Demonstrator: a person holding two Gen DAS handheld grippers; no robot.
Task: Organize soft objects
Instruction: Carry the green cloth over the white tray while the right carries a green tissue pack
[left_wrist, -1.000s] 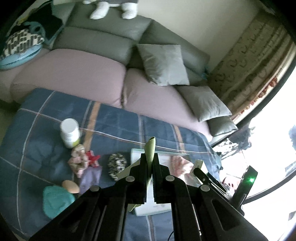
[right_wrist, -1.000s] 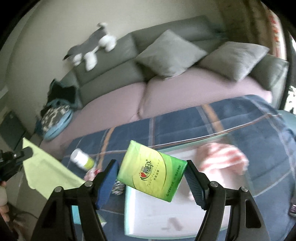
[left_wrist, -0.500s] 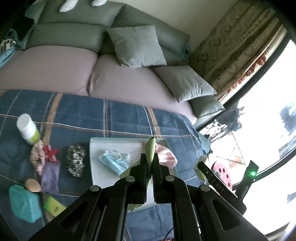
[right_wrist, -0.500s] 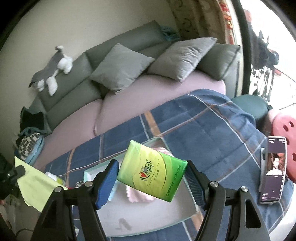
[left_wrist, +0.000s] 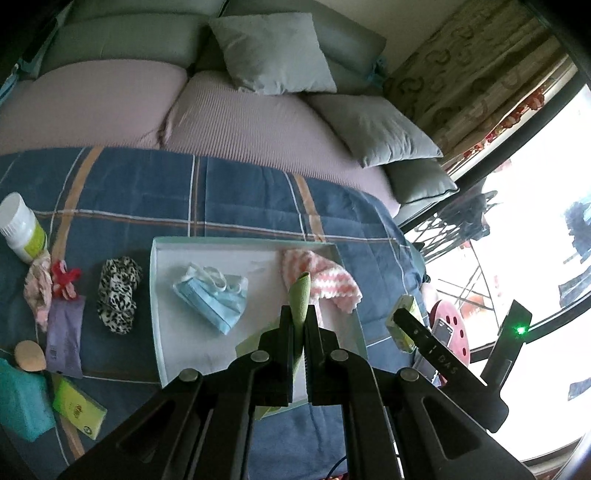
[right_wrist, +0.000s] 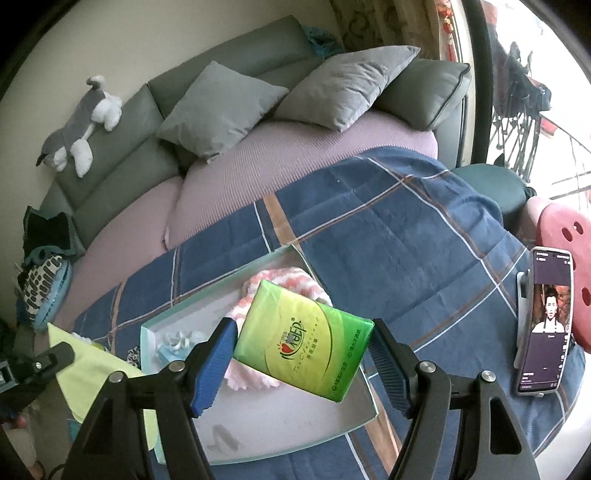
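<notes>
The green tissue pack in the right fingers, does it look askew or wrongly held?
Yes. The green tissue pack sits tilted between the right gripper fingers, gripped near one corner, hanging above the tray.

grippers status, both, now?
Left gripper: shut on the yellow-green cloth.
Right gripper: shut on the green tissue pack.
</notes>
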